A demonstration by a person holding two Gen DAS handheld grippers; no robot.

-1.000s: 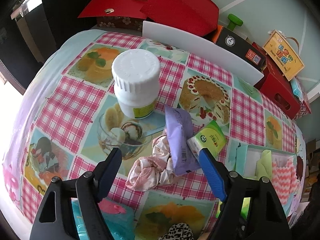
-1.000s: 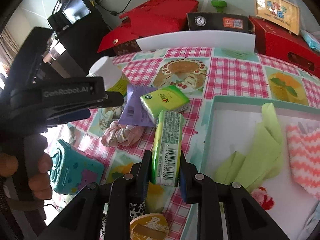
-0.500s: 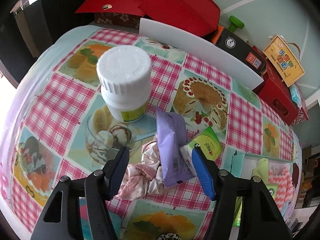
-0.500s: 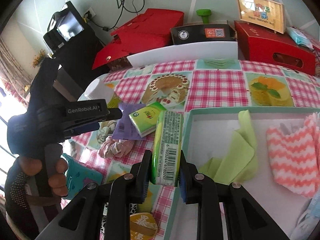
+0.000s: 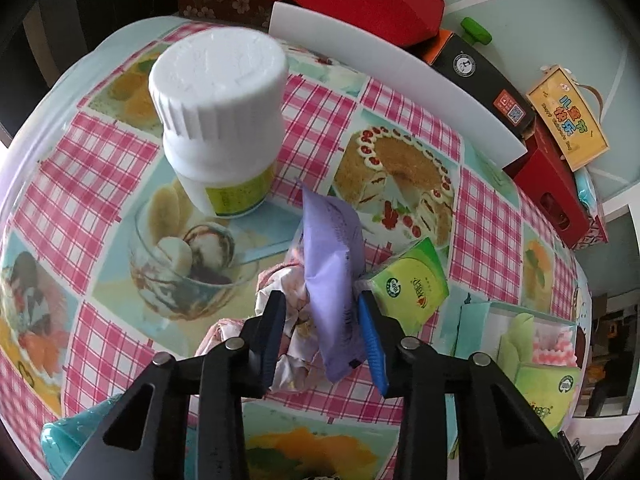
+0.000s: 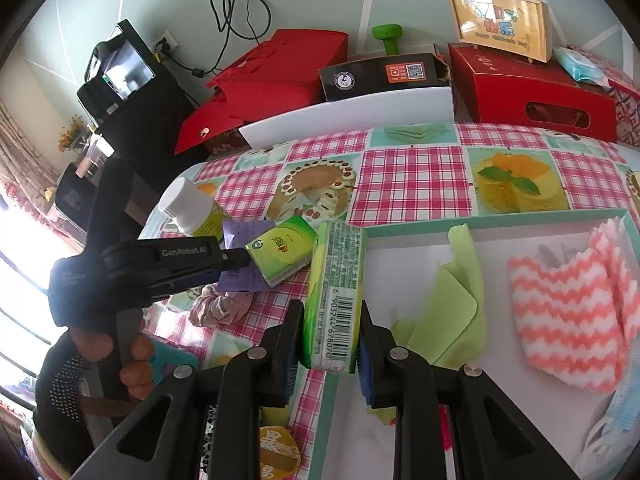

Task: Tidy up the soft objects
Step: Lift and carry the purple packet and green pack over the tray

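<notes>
My left gripper (image 5: 322, 334) has closed around a purple soft pack (image 5: 330, 276) and part of a pink scrunchie (image 5: 294, 344) on the table; it also shows in the right wrist view (image 6: 236, 258). A green tissue pack (image 5: 412, 286) lies just right of it. My right gripper (image 6: 330, 344) is shut on a second green tissue pack (image 6: 334, 292), held above the edge of a teal-rimmed white tray (image 6: 500, 216). The tray holds a green cloth (image 6: 452, 300) and a pink-and-white zigzag cloth (image 6: 568, 312).
A white pill bottle (image 5: 220, 120) stands just behind the purple pack. A white board (image 5: 392, 80), red boxes (image 6: 528, 92) and a black box (image 6: 380, 74) line the table's back. A teal object (image 5: 68, 440) lies at the front left. A gold packet (image 6: 278, 452) sits below my right gripper.
My left gripper moved forward and closed from wide open onto the purple pack and scrunchie. My right gripper rose with the green tissue pack, still shut on it.
</notes>
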